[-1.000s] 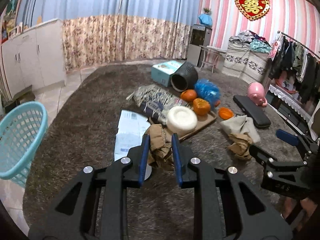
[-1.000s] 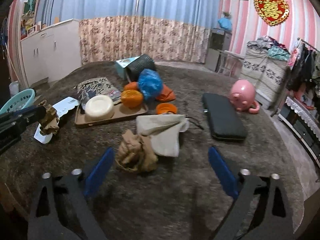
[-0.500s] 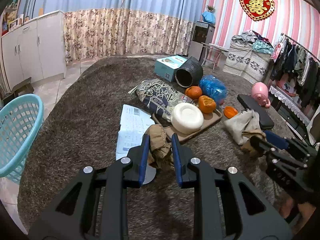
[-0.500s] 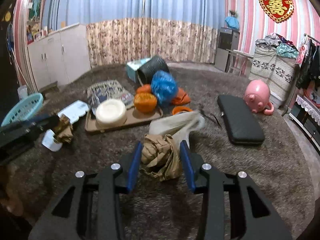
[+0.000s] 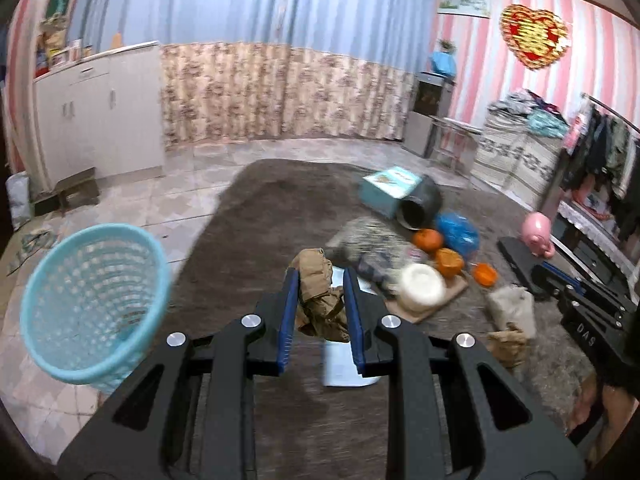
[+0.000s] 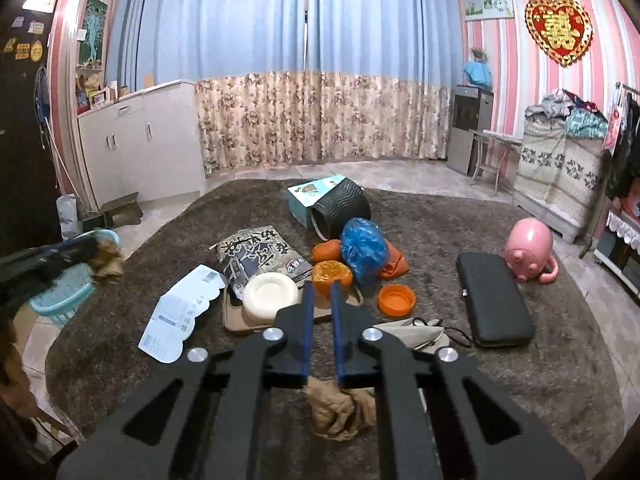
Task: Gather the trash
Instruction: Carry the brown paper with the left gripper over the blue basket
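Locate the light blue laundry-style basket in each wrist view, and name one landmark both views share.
Left wrist view: light blue basket at lower left, large, on the tiled floor beside the rug.
Right wrist view: basket at the left edge, small, partly hidden.
Shared landmark: pink piggy bank.

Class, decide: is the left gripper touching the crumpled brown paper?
Touching. The left wrist view shows the left gripper pressing both sides of the crumpled brown paper.

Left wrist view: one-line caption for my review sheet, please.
Left tool carries crumpled brown paper above the rug, turquoise basket at left; right tool beside it.
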Motion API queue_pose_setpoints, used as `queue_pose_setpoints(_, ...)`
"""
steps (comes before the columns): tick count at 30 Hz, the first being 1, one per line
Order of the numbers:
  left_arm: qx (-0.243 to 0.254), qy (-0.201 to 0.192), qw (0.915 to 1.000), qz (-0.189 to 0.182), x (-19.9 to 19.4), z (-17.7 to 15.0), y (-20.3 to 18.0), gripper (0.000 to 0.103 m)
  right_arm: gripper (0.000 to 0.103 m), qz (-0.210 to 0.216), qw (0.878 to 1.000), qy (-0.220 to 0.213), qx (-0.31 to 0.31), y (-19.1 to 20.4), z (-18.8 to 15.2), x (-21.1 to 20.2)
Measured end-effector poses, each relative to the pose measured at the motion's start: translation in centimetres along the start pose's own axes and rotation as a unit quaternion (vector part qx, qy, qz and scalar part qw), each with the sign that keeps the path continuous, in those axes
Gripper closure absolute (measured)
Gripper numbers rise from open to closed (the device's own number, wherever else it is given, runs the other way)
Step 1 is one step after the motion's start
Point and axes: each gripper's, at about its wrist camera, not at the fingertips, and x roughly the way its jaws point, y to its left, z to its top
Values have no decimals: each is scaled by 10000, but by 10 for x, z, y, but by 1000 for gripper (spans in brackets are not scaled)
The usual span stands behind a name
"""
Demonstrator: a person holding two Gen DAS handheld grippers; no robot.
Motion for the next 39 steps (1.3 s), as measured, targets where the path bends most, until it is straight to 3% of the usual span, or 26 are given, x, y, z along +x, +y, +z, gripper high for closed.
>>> queue_pose_setpoints(6,-149,79,9993,340,-10,-3,42,81,93,105,9990,428,72,-3,-7,14)
queue_pose_setpoints(8,-313,143,9989,333,-10,-7,52,81,86,-110,9987,492,93,-8,-14,9)
queue_pose_setpoints(10,-348,166,9986,357,-9,-10,56,81,34,-283,9980,559,78,-13,-25,8)
queue_pose_setpoints(11,-309,183,9986,387,-7,-12,55,81,31,-389,9976,566,106,-18,-33,6)
queue_pose_setpoints(17,-200,289,9991,215,3,-25,36,81,40,-466,9964,709,85,-27,-54,1)
queue_pose_setpoints(21,-136,360,9992,123,8,-33,23,81,63,-266,9949,962,-142,-17,-56,15)
queue_pose_setpoints(24,-64,375,9992,78,9,-36,17,81,65,-246,9923,1172,-309,-8,-60,27)
queue_pose_setpoints(25,-44,376,9993,76,9,-36,16,81,70,-295,9918,1190,-351,-7,-60,30)
queue_pose_setpoints(26,-28,375,9993,71,8,-36,15,81,74,-301,9921,1161,-354,-7,-60,30)
queue_pose_setpoints(34,-90,271,9996,27,3,-27,24,81,74,-205,9988,448,-83,-12,-33,3)
queue_pose_setpoints(39,-39,148,9997,179,-3,-14,33,81,74,114,9999,77,-29,9,10,8)
